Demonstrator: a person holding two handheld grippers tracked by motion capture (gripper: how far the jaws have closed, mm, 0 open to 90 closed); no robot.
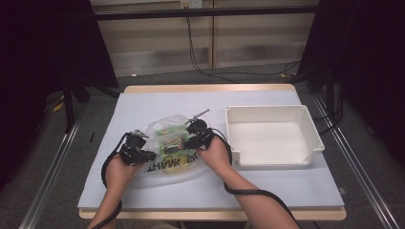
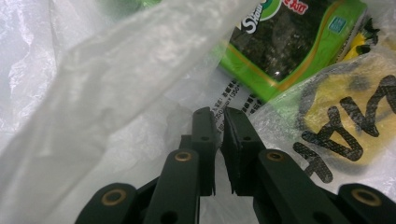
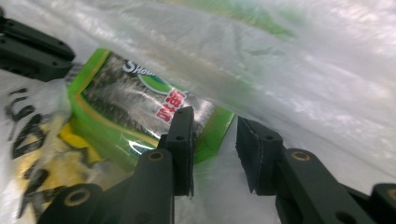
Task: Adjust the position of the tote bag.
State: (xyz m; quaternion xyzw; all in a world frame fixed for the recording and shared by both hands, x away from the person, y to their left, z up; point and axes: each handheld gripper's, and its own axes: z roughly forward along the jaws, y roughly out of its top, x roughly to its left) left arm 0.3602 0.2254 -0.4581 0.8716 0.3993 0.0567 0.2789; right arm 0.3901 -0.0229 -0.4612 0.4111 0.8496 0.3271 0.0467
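— Black jaws of the left gripper point(image 2: 219, 140) stand almost together, just a slit between the pads; whether the clear film of the plastic bag point(image 1: 165, 164) is caught in that slit cannot be told.

— And the right gripper point(image 3: 214, 140)?

— Its jaws stand a little apart, with nothing pressed between the pads; bag film lies beneath them, and the green seaweed packet point(image 3: 140, 112) sits just beyond the left pad.

— Where does the packet lie?

— Inside the bag, between the two grippers, above the bag's yellow print with black letters. The bag rests on the table point(image 1: 286, 186), left of centre toward the near edge. A white bin point(image 1: 272, 136) stands to its right, by the right edge.
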